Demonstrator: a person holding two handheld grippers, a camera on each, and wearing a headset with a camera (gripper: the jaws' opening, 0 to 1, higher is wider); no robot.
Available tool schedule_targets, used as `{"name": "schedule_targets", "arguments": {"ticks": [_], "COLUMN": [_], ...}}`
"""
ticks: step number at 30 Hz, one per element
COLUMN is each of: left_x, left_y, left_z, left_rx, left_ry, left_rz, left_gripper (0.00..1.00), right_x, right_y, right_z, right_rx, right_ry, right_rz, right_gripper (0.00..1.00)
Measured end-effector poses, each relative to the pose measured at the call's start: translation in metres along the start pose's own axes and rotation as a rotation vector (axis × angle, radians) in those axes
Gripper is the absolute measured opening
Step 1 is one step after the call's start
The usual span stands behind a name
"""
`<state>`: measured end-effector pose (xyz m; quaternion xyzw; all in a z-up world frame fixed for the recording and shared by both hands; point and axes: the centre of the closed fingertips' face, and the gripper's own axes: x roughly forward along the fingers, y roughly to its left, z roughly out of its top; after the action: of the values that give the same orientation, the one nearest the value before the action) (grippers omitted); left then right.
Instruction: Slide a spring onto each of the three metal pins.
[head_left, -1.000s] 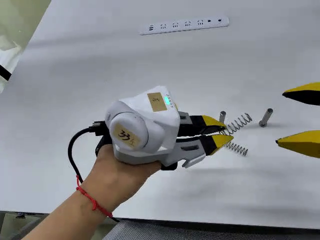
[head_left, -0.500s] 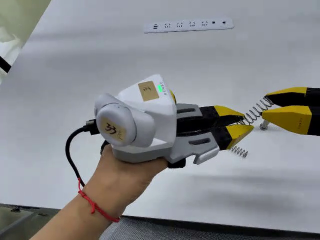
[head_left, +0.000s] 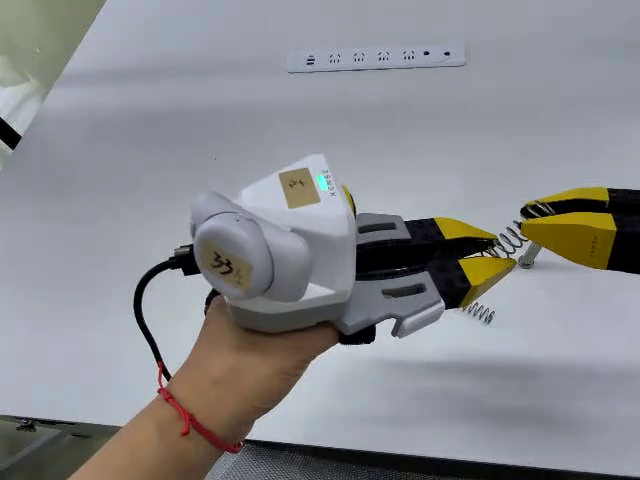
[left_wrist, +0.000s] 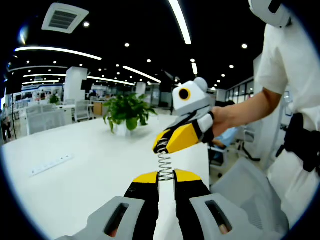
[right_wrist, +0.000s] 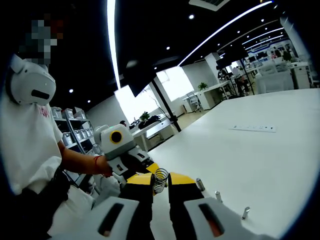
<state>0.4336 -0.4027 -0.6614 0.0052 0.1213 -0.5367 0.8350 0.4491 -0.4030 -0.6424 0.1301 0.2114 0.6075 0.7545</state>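
Wire spring (head_left: 511, 240), clamped by left gripper (head_left: 503, 250) and right gripper (head_left: 524, 218), is hanging above a loose spring (head_left: 480, 313) and pin (head_left: 527, 257).

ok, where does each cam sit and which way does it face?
Head view: on headset, looking down at table; left hand, left gripper, right gripper show.
Left gripper view: along its jaws, toward right gripper, the person's arm and torso.
Right gripper view: along its jaws, toward left gripper and torso.
Shared: the spring between the grippers.
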Motion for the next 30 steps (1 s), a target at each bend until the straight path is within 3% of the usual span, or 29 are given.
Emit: {"name": "schedule_targets", "arguments": {"ticks": [15,30], "left_x": [0.003,0.004], "left_y": [-0.006,-0.009], "left_z": [-0.002,-0.005], "left_rx": [0.007,0.028], "left_ry": [0.018,0.033], "left_rz": [-0.025,-0.036], "left_gripper": [0.11,0.11], "right_x": [0.001,0.003], "right_y": [0.008,0.015], "right_z": [0.000,-0.003], "right_rx": [-0.056,-0.164], "right_ry": [0.027,0.127], "right_rz": [0.018,0.034], "right_gripper": [0.12,0.12]}}
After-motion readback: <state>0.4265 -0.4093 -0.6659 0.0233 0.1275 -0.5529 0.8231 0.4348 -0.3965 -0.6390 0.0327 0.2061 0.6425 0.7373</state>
